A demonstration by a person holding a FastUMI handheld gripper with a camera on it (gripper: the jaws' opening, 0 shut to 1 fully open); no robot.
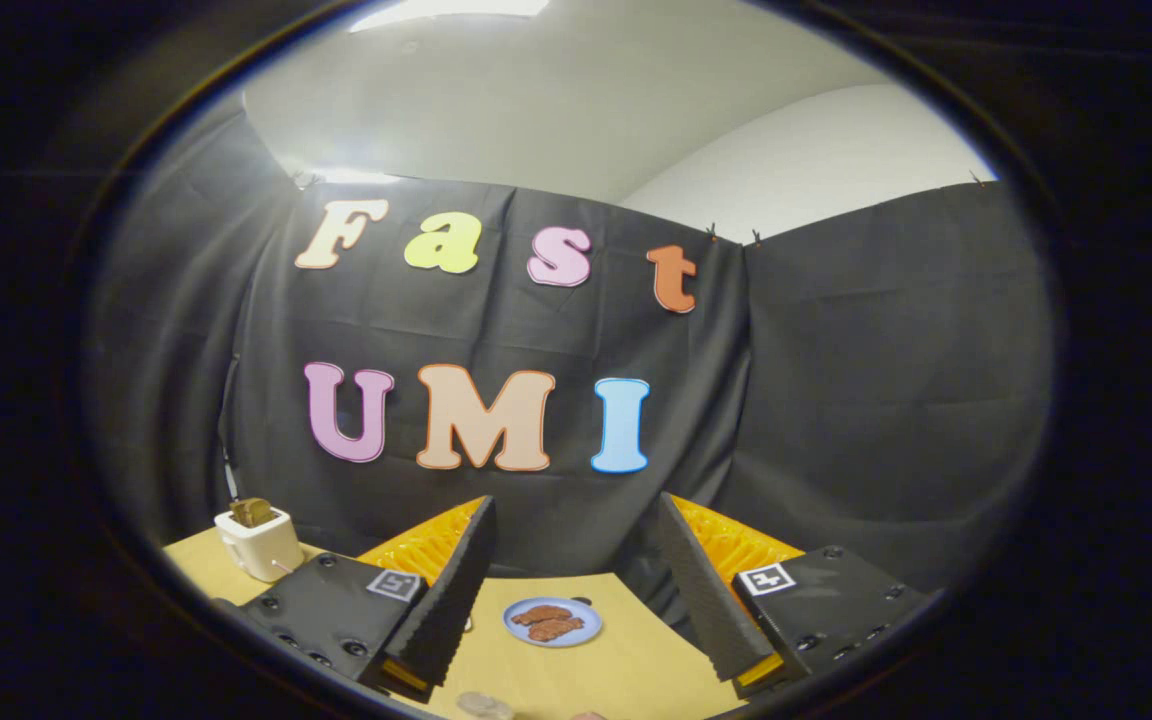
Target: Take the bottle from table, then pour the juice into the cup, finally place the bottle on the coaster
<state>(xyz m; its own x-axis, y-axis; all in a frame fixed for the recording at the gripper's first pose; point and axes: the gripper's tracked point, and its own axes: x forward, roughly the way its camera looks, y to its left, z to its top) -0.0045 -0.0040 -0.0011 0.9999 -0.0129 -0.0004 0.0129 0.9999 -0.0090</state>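
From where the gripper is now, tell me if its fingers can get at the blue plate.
Probably yes: the fingers stand open and the blue plate lies between them, bare table around it.

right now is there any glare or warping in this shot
Gripper view: bright glare at the cloth wall's top corner, above the toaster; fisheye bends the table edge; open gripper and blue plate stay fairly sharp.

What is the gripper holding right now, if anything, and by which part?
Nothing is held. The gripper is open, its fingers spread with only the table and the blue plate showing between them.
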